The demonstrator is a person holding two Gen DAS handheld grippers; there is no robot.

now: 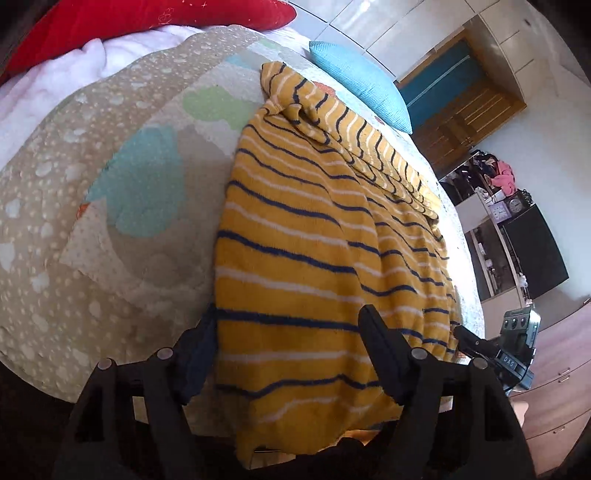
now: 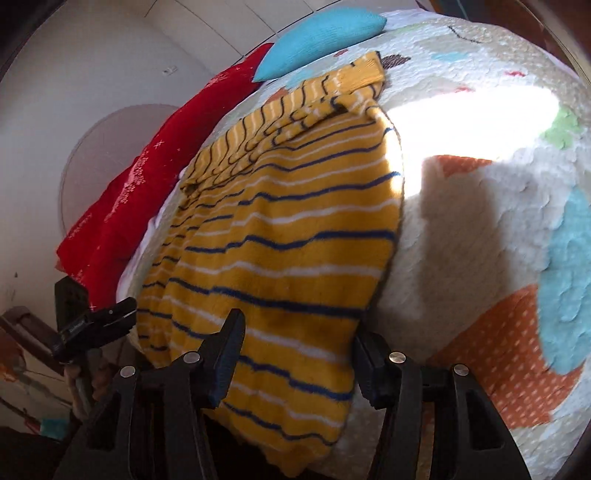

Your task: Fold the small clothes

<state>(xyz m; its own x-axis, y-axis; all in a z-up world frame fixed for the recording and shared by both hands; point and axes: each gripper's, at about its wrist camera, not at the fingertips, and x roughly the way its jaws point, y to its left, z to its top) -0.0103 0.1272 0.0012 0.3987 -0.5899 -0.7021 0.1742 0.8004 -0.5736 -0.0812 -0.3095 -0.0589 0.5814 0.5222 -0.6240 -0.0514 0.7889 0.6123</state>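
Bedroom walls, cupboards and a wooden door surround the bed (image 1: 110,229), whose patchwork quilt carries a red pillow (image 1: 147,18) and blue cushion (image 1: 358,85). Across it lies the yellow striped top (image 1: 314,221), hem hanging off the near edge. Left tool (image 1: 288,354) and right tool (image 2: 299,358) straddle the hem, spread, not yet pinching. Closing unevenly could catch only one layer, skewing the fold.

Both wrist views close, angled down, sharing striped sweater (image 1: 314,236)

sweater (image 1: 314,236) on bed (image 1: 110,221) | cushion (image 1: 362,88) behind — sleeve (image 1: 351,122) folded across top
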